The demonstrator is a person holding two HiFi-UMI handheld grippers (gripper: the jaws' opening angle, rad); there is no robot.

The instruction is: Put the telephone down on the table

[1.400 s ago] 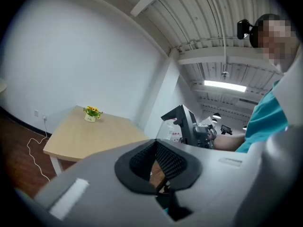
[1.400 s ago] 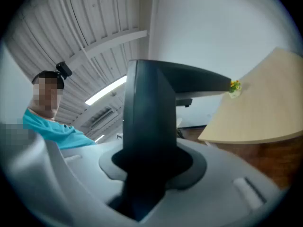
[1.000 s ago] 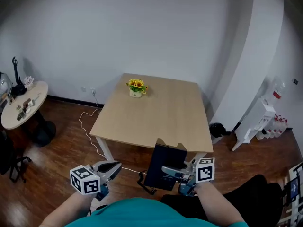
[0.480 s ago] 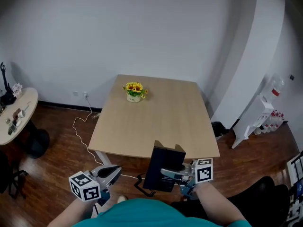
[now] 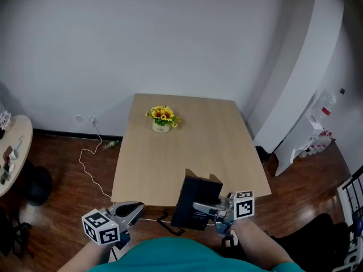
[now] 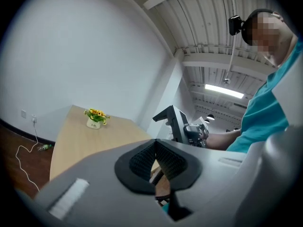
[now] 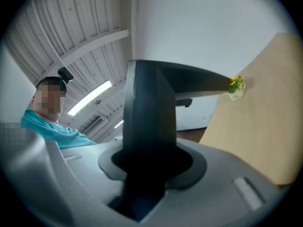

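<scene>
A black telephone (image 5: pixel 195 200) hangs upright in front of the near edge of the light wooden table (image 5: pixel 170 163), its cord (image 5: pixel 164 222) dangling below. My right gripper (image 5: pixel 199 207) is shut on its lower side; in the right gripper view the dark body (image 7: pixel 147 126) fills the space between the jaws. My left gripper (image 5: pixel 135 208) is at the lower left, short of the table, shut with nothing in it. The left gripper view shows its pads (image 6: pixel 142 157) pressed together, and the telephone (image 6: pixel 174 122) off to the right.
A small pot of yellow flowers (image 5: pixel 163 119) stands near the table's far edge. A white cable (image 5: pixel 91 163) trails over the wooden floor to the left. A round side table (image 5: pixel 8 152) is at the far left, a white rack (image 5: pixel 306 146) at the right.
Both grippers have advanced toward the table, which now lies nearer and more centred. The telephone stays gripped in the right gripper. The side table has slid out toward the left edge.
</scene>
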